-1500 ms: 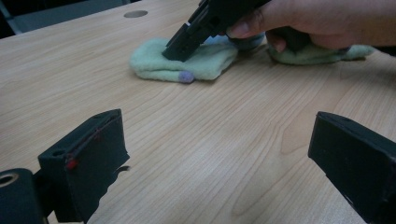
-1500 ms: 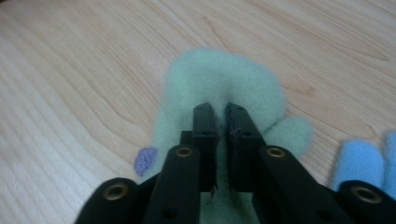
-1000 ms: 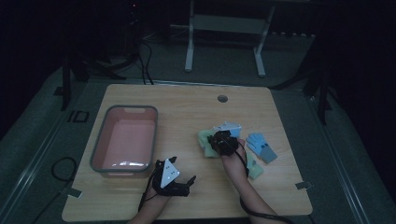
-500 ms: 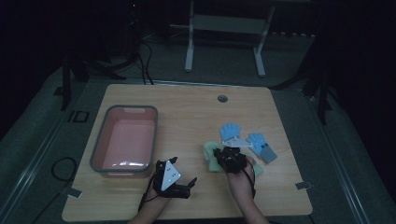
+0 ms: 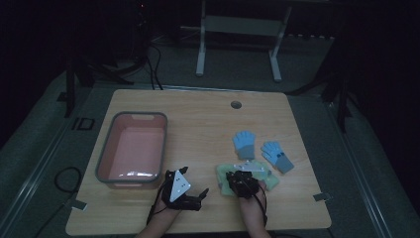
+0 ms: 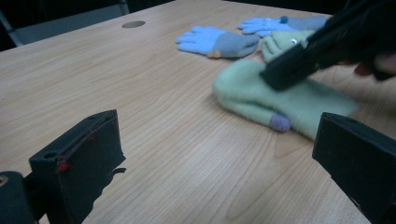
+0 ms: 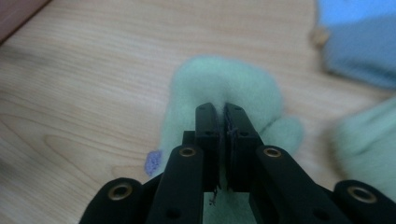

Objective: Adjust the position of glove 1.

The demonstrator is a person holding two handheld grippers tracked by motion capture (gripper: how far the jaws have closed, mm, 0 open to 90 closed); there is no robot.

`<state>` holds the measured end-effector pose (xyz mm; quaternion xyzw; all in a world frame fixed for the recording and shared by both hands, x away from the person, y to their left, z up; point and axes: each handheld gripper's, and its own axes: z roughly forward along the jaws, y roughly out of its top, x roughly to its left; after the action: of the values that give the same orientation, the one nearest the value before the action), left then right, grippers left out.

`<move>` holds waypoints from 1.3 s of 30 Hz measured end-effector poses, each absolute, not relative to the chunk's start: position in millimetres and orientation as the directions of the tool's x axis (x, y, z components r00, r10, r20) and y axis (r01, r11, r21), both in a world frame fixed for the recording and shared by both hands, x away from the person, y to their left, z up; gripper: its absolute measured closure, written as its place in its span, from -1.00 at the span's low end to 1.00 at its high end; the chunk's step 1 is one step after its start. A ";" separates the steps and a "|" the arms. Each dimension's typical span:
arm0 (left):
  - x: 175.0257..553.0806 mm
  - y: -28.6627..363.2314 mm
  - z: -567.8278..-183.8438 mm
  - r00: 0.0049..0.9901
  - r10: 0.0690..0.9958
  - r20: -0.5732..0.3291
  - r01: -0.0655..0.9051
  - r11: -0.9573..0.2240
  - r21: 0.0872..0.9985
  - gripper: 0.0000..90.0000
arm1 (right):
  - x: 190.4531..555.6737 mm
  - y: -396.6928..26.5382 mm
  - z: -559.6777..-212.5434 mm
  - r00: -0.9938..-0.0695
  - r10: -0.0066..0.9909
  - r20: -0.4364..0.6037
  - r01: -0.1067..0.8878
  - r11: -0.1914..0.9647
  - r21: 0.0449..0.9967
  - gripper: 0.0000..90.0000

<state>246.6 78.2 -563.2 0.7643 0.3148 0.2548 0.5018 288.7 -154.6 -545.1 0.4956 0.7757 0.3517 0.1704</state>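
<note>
A pale green mitten point(image 7: 219, 88) lies flat on the wooden table point(image 5: 198, 119), and my right gripper point(image 7: 224, 112) is shut on a pinch of its fabric. From above, that right gripper point(image 5: 242, 181) sits over the green mitten point(image 5: 224, 179) near the front edge. My left gripper point(image 5: 190, 196) rests low on the table to its left, jaws wide open and holding nothing. In the left gripper view, the left gripper point(image 6: 219, 158) faces the green mitten point(image 6: 280, 100) with the right gripper point(image 6: 322, 46) on it. Two blue gloves point(image 5: 243, 144) point(image 5: 277, 156) lie farther back.
A pink tub point(image 5: 106, 148) with a grey rim stands at the left of the table. A second green mitten point(image 5: 271, 182) lies just right of my right gripper. A round cable hole point(image 5: 236, 104) is near the far edge.
My right gripper has drawn back toward the person, leaving a blue glove lying behind, and now pinches the green mitten. The left gripper has stayed put.
</note>
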 end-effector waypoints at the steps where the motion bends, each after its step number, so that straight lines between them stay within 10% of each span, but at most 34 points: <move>1: 246.5 78.2 -563.2 0.672 0.737 0.074 0.225 -0.299 0.927 -0.96 | 289.2 -154.5 -549.4 -0.447 0.890 0.091 0.651 0.254 0.715 0.86; 12: 246.4 78.0 -563.2 0.677 0.732 0.075 0.223 -0.300 0.927 -0.96 | 289.0 -152.9 -544.4 -0.489 0.870 0.064 0.603 0.285 0.745 0.33; 39: 247.5 78.6 -563.2 0.674 0.737 0.057 0.237 -0.289 0.927 -0.96 | 332.0 -279.2 -518.5 -0.725 0.688 -0.025 0.449 0.499 0.741 0.42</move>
<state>247.5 78.6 -563.2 0.7635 0.3190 0.2479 0.5038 332.0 -279.2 -518.5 0.3342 0.8508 0.3723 0.1610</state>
